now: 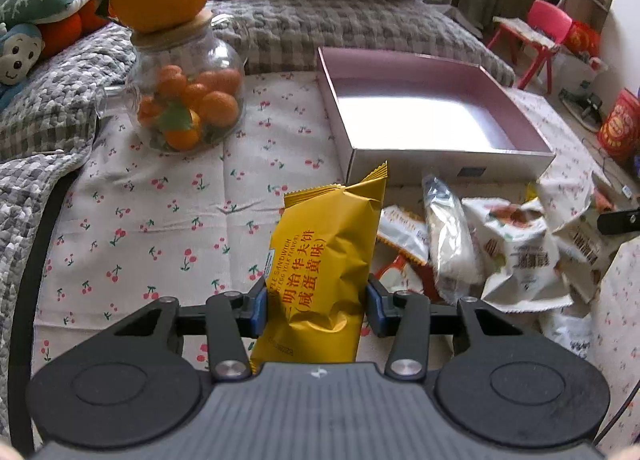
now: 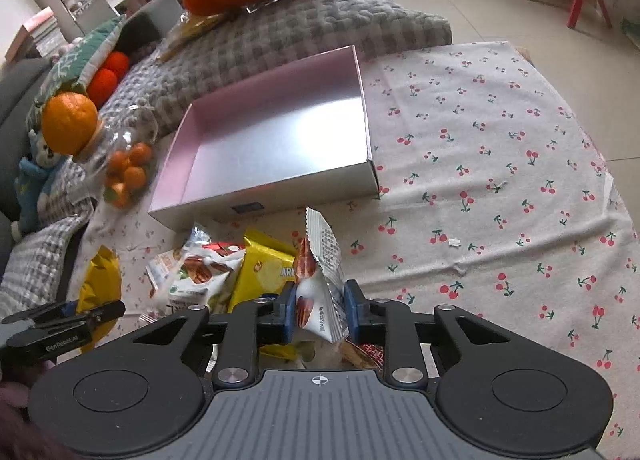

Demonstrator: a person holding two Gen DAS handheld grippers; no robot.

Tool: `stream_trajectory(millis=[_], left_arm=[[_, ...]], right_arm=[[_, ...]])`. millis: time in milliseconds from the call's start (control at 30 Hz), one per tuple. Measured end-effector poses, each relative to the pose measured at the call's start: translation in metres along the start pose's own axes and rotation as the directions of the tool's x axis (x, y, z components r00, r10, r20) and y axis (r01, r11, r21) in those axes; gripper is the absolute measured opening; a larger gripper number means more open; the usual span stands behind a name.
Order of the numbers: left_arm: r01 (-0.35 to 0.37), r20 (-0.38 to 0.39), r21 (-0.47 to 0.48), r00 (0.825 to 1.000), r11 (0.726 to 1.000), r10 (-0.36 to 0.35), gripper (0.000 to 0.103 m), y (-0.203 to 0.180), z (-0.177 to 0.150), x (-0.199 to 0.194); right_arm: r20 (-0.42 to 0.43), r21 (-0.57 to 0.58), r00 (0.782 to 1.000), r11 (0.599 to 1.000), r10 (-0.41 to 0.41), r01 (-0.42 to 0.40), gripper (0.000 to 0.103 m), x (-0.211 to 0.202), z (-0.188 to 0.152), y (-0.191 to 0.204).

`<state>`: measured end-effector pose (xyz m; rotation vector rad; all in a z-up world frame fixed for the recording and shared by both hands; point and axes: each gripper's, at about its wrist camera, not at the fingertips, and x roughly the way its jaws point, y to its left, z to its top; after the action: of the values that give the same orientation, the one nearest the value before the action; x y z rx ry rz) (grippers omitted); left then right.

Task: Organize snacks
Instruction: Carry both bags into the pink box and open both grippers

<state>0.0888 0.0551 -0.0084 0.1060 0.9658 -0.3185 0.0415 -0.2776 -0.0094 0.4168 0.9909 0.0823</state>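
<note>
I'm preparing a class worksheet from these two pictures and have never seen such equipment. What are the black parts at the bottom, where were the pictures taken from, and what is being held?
The black parts are two hand-held grippers, each with a camera looking along its fingers. In the left view, the left gripper clamps a yellow wafer packet. In the right view, the right gripper clamps a small white nut packet. Both are above a cherry-print cloth with a pile of snack packets before an empty pink-lined cardboard box. A glass jar of small oranges stands nearby.
</note>
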Motion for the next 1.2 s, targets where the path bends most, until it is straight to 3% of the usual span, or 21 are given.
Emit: stream_trajectory(millis=[500,867,1200], left_arm=[[0.009,0.013,-0.025,1.0,1.0,-0.009,0.042,-0.012,0.005,-0.004],[-0.003,0.065,-0.06,0.998,0.998,0.007,0.042,-0.025,0.027,-0.011],[-0.016,0.105,-0.031,0.994,0.999,0.019,0.042,-0.052,0.068,0.007]], right_arm=[[-0.098,0.049,0.995,0.999,-0.005,0.01,0.026,0.026,-0.008,-0.005],[0.069,0.141,0.996,0.988,0.049,-0.058,0.026,-0.016,0.023,-0.01],[0.172,0.21,0.977,0.965,0.124,-0.159,0.026,0.008,0.06,-0.008]])
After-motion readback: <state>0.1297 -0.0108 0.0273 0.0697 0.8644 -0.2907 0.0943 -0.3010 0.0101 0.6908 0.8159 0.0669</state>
